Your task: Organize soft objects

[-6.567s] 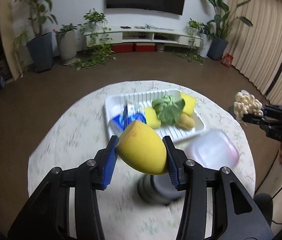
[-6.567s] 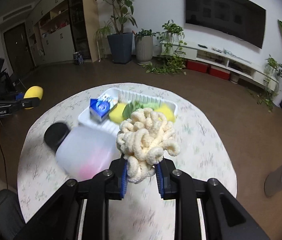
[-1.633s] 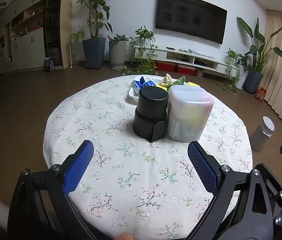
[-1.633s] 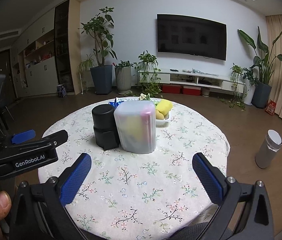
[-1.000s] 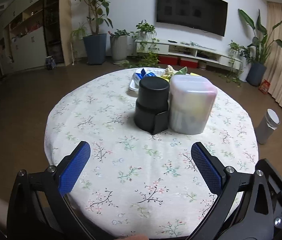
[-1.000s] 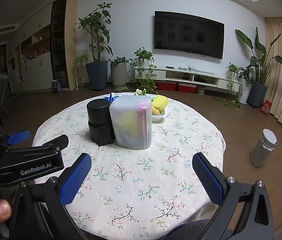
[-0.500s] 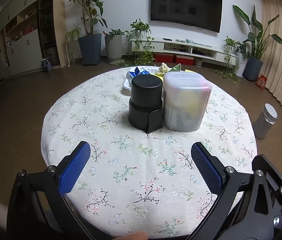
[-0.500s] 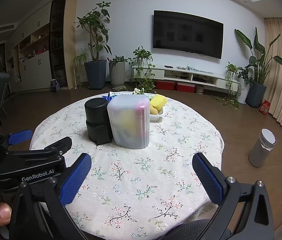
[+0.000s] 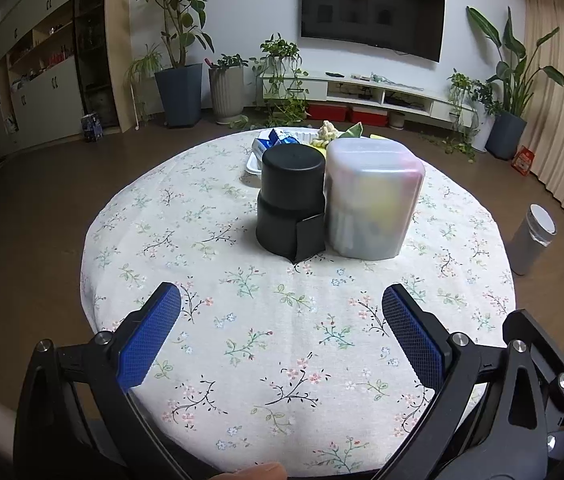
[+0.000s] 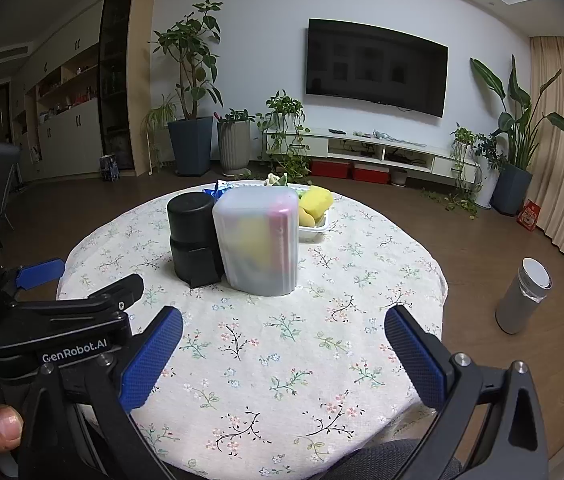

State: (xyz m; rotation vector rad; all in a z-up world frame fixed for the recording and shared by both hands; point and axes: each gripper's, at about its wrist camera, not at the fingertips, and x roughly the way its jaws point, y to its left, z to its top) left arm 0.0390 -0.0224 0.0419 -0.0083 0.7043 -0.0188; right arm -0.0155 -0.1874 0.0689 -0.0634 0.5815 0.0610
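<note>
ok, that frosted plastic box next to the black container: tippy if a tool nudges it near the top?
Probably somewhat. The frosted box stands taller than wide on a loose tablecloth, so a high push could tip it. The black container beside it would likely block a fall that way.

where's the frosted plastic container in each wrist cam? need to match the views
Left wrist: frosted container just right of center, touching the black canister on its left.
Right wrist: frosted container left of center, same black canister against its left side.
Shared landmark: wall TV.
</note>
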